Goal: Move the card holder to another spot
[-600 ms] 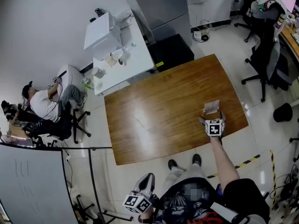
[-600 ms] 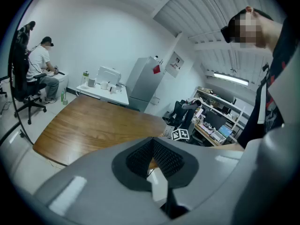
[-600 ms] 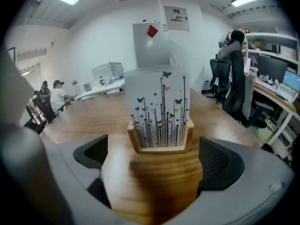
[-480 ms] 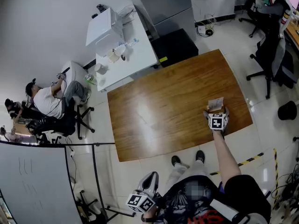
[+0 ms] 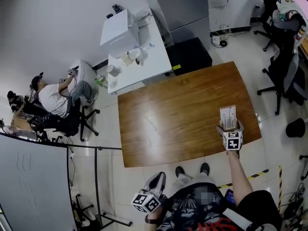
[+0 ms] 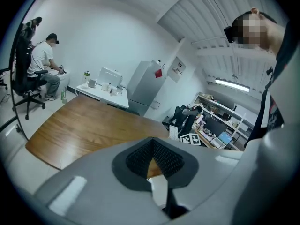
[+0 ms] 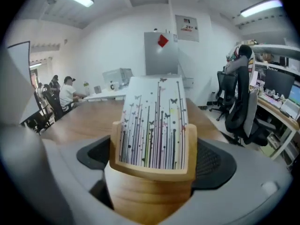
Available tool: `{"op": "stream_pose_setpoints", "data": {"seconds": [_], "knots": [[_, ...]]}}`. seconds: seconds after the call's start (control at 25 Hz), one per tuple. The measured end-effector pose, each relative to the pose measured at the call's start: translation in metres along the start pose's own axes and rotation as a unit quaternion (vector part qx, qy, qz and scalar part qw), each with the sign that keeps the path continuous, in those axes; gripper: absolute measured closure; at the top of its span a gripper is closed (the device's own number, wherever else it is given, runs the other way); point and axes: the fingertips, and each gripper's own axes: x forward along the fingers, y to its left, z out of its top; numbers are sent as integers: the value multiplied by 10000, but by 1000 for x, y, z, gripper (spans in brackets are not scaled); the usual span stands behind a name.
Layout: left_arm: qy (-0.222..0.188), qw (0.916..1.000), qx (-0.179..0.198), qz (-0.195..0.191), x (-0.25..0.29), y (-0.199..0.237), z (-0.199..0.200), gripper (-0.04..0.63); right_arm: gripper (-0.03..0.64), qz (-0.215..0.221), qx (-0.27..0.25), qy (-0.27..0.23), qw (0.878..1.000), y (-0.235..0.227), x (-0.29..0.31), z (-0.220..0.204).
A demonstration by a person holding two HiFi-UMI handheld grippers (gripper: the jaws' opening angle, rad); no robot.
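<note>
Brown wooden tabletop (image 5: pixel 178 114), carrying nothing but the task item. White desk (image 5: pixel 139 57) and a seated person (image 5: pixel 53 100) were well beyond it, ahead and left of the right claw. Office chairs (image 5: pixel 281 71) stood off to that claw's right.

Right claw (image 5: pixel 230 127): jaws spread wide, both pads pressed against the sides of the wooden card holder (image 5: pixel 228 116). The holder stood upright between them, its patterned cards (image 7: pixel 153 125) leaning away from the claw's camera. I could not tell whether its base was clear of the wood.

Left claw (image 5: pixel 154 182): jaws together, nothing held. It hung low, off the tabletop, behind and to the left of the right claw.

Step in hand, as I read it: carrying the holder to a new spot. To do it well:
- keep the squeeze even on the two flat sides
- hold the holder level so the loose cards do not slide out
- lift just clear of the wood before travelling
- set it down flat before letting go

Edges and room: the near edge lay just behind the right claw and the right-hand edge close on its right, both poor places to put down. Ahead and to the left of the claw the wood was all open, and I judged that the safe direction.
</note>
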Motion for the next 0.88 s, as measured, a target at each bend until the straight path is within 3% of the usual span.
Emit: {"op": "stream_pose_setpoints", "data": {"seconds": [0.2, 0.4, 0.6, 0.76, 0.88], "knots": [[-86, 9989, 20, -464, 14, 11, 11, 595, 94, -215, -95, -1040, 9943, -2, -111, 70], [-290, 9962, 137, -808, 23, 19, 43, 595, 94, -483, -65, -1830, 9819, -4, -179, 135], [-763, 9926, 492, -810, 4, 34, 85, 595, 94, -625, -168, -2189, 9736, 11, -218, 164], [-926, 9917, 564, -692, -7, 46, 100, 595, 94, -597, -193, -2280, 9716, 22, -221, 166], [-1119, 9905, 414, -680, -12, 48, 105, 595, 94, -542, -202, -2295, 9716, 30, -222, 167]]}}
